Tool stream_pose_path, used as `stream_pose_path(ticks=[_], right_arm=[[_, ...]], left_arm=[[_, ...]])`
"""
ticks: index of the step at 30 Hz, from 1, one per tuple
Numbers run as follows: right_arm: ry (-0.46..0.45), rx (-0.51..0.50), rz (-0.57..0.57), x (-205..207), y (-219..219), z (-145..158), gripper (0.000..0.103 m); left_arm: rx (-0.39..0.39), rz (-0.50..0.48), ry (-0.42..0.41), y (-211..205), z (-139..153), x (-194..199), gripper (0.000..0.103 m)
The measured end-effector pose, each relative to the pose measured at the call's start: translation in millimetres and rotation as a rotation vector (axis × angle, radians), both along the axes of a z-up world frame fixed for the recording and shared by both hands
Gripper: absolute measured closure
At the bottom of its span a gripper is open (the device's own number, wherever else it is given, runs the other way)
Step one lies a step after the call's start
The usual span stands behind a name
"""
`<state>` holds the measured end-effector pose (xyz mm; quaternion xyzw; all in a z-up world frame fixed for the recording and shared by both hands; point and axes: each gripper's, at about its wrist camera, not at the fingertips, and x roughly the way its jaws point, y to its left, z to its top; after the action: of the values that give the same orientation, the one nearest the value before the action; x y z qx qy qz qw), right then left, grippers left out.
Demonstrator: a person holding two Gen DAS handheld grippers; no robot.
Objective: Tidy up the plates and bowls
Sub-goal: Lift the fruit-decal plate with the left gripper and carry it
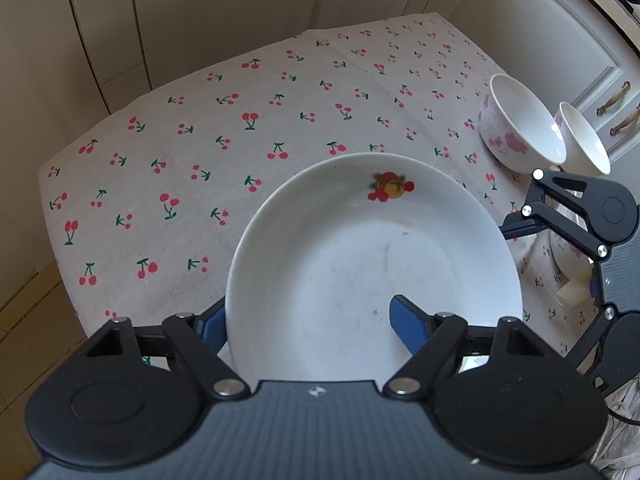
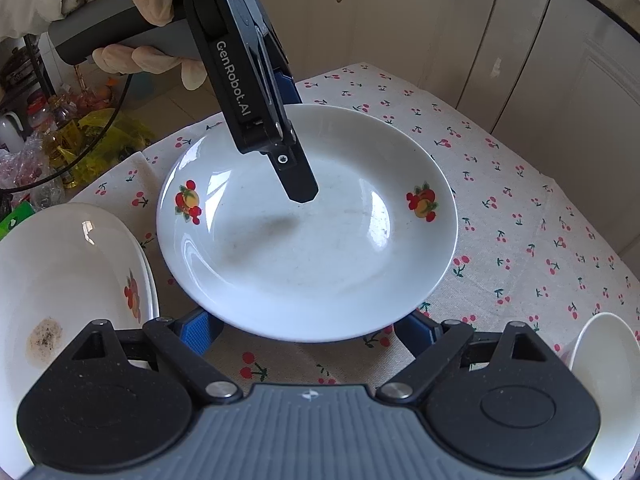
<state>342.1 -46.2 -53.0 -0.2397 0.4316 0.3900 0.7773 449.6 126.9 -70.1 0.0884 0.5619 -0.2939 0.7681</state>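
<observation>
Plate (image 2: 304, 248) mid tabletop (image 2: 520, 240), rim straddled by left tool (image 1: 308, 308), released, not yet clenched; right tool (image 2: 306, 330) spread empty at near rim; probably grasp step, next: clamp rim, lift onto plate stack (image 2: 60, 264).

Left wrist view is directed steeply down from close above the plate (image 1: 374, 264), facing the table's (image 1: 208, 128) far edge and cabinets. Right wrist view is likewise angled down, close, from the opposite rim of the plate (image 2: 308, 224). Plate and tablecloth are shared by both views; each gripper is caught in the other's frame.
</observation>
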Motion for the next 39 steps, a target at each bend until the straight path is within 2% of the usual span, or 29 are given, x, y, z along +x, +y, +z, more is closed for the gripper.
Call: stream_pose_path(ticks=[3,13,25,39], right_arm=[[0.005,0.004,-0.002,0,-1,0,0.009],[0.010,0.014,-0.019,1,0,-1,0.008],[-0.047,-0.025,-0.017,-5,-1,2,0.008],[-0.063,0.003,-0.025,-7,-7,16,0.008]], left_arm=[[-0.019,0.002,0.012,1,0,4,0.022],[-0.010,-0.017,-0.003,-4,-1,7,0.022],[-0.013,-0.023,-0.024,-6,3,3,0.022],[-0.012,-0.020,-0.035,-8,12,-1,0.022]])
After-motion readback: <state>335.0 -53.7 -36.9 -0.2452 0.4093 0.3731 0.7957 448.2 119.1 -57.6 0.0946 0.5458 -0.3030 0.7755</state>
